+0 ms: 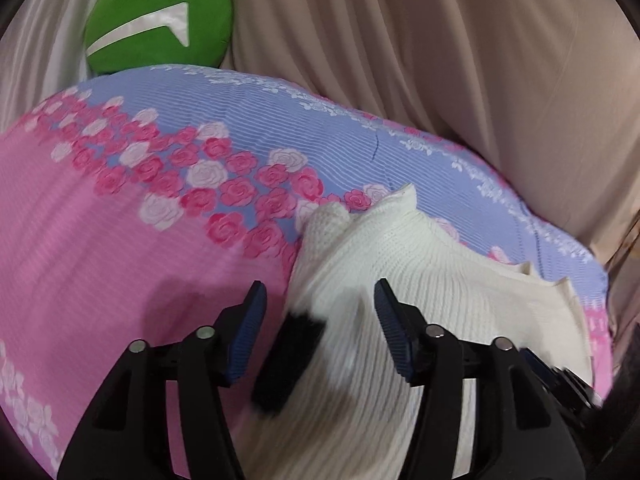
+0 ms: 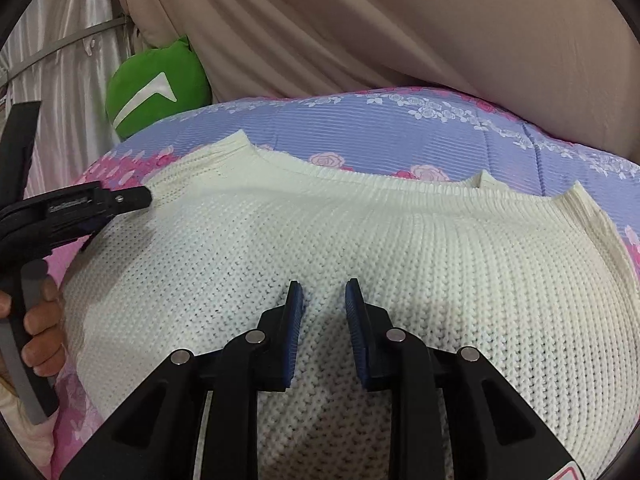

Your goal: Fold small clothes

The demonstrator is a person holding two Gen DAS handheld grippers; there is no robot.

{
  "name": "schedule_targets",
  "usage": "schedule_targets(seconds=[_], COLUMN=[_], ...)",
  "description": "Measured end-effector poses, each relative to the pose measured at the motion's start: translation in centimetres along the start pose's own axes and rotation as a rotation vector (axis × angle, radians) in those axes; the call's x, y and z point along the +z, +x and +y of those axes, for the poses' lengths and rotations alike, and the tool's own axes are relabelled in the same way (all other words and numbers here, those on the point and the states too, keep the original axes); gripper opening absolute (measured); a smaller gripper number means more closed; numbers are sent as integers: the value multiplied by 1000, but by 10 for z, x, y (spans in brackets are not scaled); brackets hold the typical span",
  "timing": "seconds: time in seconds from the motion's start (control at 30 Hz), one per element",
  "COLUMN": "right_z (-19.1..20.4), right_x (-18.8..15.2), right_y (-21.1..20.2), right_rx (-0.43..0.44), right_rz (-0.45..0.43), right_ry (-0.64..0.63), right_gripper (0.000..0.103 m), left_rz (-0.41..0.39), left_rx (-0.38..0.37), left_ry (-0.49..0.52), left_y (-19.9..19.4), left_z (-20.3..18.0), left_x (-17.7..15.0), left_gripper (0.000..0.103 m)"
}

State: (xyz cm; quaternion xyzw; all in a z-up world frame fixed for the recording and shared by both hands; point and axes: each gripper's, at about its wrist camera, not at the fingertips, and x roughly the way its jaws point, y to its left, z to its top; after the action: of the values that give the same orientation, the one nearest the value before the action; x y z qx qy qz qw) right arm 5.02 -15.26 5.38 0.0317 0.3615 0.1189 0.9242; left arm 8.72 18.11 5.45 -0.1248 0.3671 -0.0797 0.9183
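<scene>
A white knitted sweater (image 2: 360, 240) lies flat on the pink and blue floral bedsheet (image 1: 100, 240), its ribbed edge toward the far side. In the left wrist view the sweater (image 1: 420, 260) has a black patch (image 1: 288, 360) near its left edge. My left gripper (image 1: 320, 296) is open, its jaws wide apart over that left edge; it also shows in the right wrist view (image 2: 120, 200) at the sweater's left side. My right gripper (image 2: 322, 292) hovers just above the sweater's middle, jaws a little apart with nothing between them.
A green cushion (image 1: 160, 20) with a white stripe sits at the far left of the bed; it also shows in the right wrist view (image 2: 156, 88). Beige curtains (image 1: 440, 60) hang behind the bed. The bed's right edge (image 1: 600, 280) drops off.
</scene>
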Motion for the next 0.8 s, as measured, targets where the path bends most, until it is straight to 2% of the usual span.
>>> schedule_targets(seconds=[0.1, 0.17, 0.2, 0.27, 0.3, 0.37, 0.4, 0.5, 0.63, 0.73, 0.8], right_z=[0, 0, 1, 0, 0, -1, -1, -5, -13, -25, -41], right_x=[0, -1, -1, -2, -2, -3, -3, -3, -6, -4, -1], right_y=[1, 1, -1, -1, -2, -3, -3, -4, -15, -42, -68], right_rx=[3, 7, 8, 13, 15, 25, 29, 56, 113, 115, 100], right_rz=[0, -1, -2, -3, -3, -6, -7, -13, -43, -47, -75], right_ry=[-1, 0, 2, 4, 6, 9, 14, 38, 81, 116, 155], right_gripper=[25, 25, 25, 26, 26, 26, 26, 28, 34, 36, 40], left_rz=[13, 37, 12, 27, 33, 47, 62, 54, -9, -66, -66], left_rx=[13, -18, -32, -35, -52, -92, -125, -143, -224, -287, -341], left_ry=[-43, -77, -69, -70, -81, -86, -94, -90, -46, 70, 142], left_y=[-13, -10, -13, -13, -12, -10, -9, -18, -50, -78, -87], left_z=[20, 34, 36, 34, 34, 32, 30, 19, -21, -79, -118], left_x=[-22, -38, -40, -38, -37, -38, -38, -35, -19, -8, -6], left_gripper=[62, 70, 70, 69, 66, 51, 37, 16, 13, 13, 13])
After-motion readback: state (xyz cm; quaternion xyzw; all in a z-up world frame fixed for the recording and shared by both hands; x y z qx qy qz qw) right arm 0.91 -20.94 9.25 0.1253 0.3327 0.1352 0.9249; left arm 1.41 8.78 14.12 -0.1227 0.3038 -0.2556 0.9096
